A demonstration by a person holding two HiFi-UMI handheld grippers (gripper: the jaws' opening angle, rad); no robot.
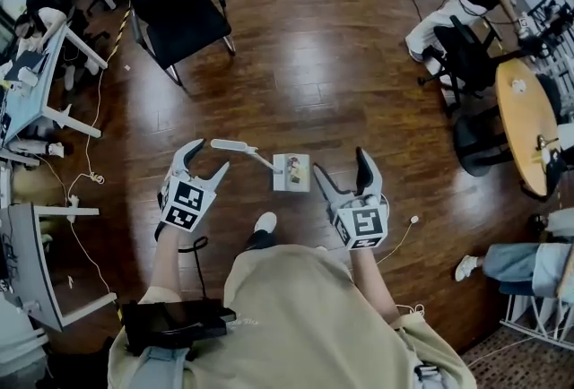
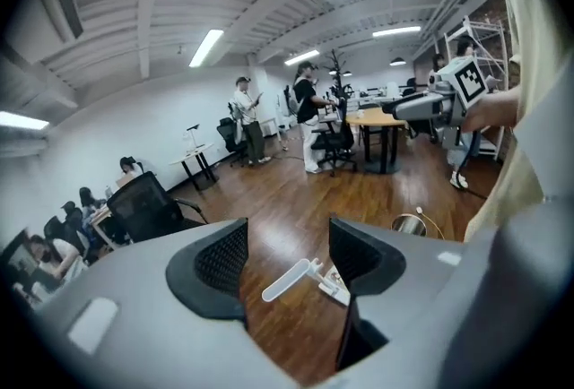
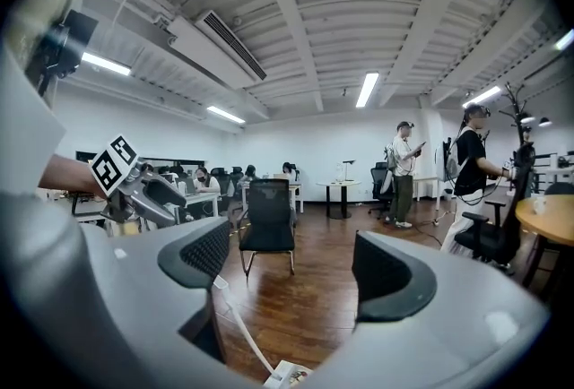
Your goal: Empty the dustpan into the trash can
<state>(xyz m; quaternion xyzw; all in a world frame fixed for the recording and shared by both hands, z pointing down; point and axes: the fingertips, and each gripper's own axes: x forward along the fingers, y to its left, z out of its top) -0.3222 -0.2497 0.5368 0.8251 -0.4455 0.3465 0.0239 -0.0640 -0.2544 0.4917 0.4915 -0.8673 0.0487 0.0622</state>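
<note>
Head view: the dustpan [image 1: 291, 172] lies on the wooden floor [image 1: 305, 64] between the left gripper [image 1: 205, 161] and the right gripper [image 1: 341, 167], its long white handle [image 1: 235, 146] nearer the left. It is likely light, stiff plastic, best gripped by the handle.

Left gripper view: fingers [image 2: 222, 257] half apart, empty.

Right gripper view: fingers [image 3: 199, 257] the same.

A black office chair [image 1: 179, 11] stands on the glossy wooden floor [image 1: 314, 73], with a round table [image 1: 525, 123] and desks [image 1: 20, 109] along the room's edges.
</note>
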